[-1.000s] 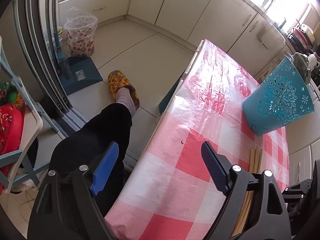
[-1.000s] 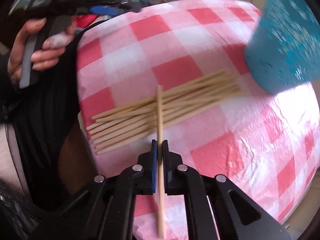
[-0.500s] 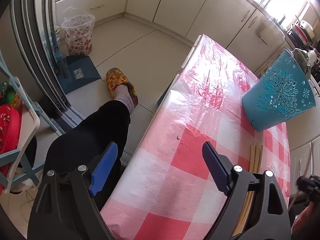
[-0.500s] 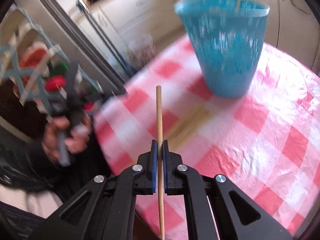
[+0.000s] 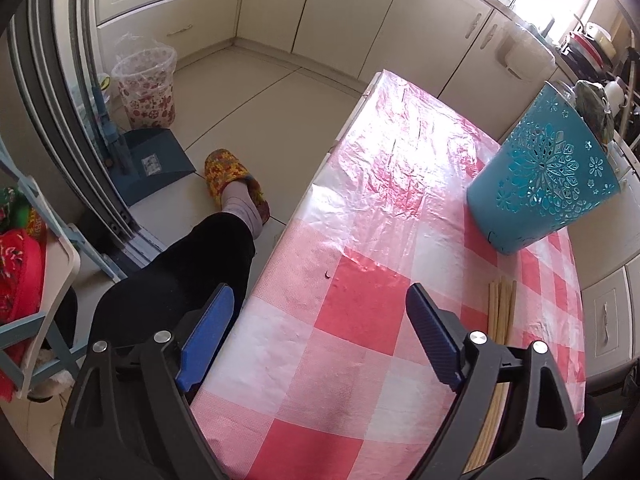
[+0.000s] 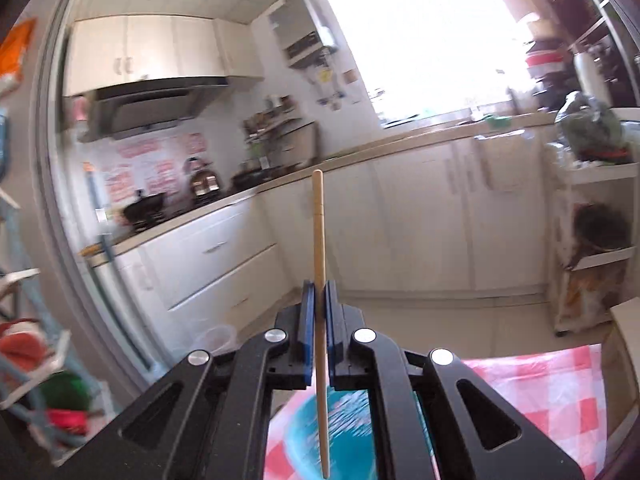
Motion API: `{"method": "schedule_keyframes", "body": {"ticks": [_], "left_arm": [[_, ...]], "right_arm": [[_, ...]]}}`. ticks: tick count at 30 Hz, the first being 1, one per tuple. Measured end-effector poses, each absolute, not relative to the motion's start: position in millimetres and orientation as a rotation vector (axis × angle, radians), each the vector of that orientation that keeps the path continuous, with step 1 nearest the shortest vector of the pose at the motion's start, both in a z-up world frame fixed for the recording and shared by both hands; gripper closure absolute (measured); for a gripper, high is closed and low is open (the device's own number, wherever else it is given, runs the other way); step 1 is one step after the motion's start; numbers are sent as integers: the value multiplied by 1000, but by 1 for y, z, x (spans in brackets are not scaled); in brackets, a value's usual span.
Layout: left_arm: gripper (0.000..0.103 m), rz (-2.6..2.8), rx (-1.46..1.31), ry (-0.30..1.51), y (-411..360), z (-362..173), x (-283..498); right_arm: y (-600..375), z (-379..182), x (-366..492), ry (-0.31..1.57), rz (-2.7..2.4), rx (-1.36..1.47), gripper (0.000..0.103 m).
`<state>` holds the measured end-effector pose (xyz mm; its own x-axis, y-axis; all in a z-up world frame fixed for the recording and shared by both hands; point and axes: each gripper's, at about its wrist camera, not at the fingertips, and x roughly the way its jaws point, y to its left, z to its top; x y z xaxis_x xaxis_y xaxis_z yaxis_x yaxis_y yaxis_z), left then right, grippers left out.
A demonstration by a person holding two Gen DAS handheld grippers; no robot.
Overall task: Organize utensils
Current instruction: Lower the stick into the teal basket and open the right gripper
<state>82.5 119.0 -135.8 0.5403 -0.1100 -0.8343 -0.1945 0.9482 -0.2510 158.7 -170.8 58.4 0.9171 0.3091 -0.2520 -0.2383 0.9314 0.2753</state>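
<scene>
My right gripper (image 6: 319, 296) is shut on one wooden chopstick (image 6: 318, 224), held upright with its lower end over the blurred mouth of the teal cutout holder (image 6: 344, 428) below. In the left wrist view the teal holder (image 5: 544, 176) stands on the red and white checked table (image 5: 360, 240) at the far right. A bundle of wooden chopsticks (image 5: 500, 312) lies on the cloth, partly hidden behind my right-hand finger. My left gripper (image 5: 320, 332) is open and empty, above the table's near left edge.
The person's black-clad leg (image 5: 184, 280) and a patterned slipper (image 5: 228, 176) are left of the table. A flowered waste bin (image 5: 146, 84) and a blue dustpan (image 5: 152, 164) stand on the floor. Kitchen cabinets (image 5: 360, 20) line the far wall. A shelf rack (image 6: 592, 240) stands on the right.
My right gripper has lifted the chopstick off the bundle, swung it up and now holds it upright above the teal holder. My left gripper has stayed open and nearly still.
</scene>
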Motion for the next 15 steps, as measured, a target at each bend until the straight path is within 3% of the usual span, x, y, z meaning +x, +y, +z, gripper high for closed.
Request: {"method": "schedule_keyframes", "body": {"ticks": [7, 11, 15], "left_arm": [[16, 67, -235, 961, 110, -117, 82], [16, 54, -202, 940, 104, -105, 78], [14, 51, -154, 901, 94, -88, 69]], "right_arm": [[-161, 7, 172, 405, 188, 206, 95], [-161, -1, 160, 433, 202, 159, 74], [-167, 7, 136, 403, 196, 178, 64]]}}
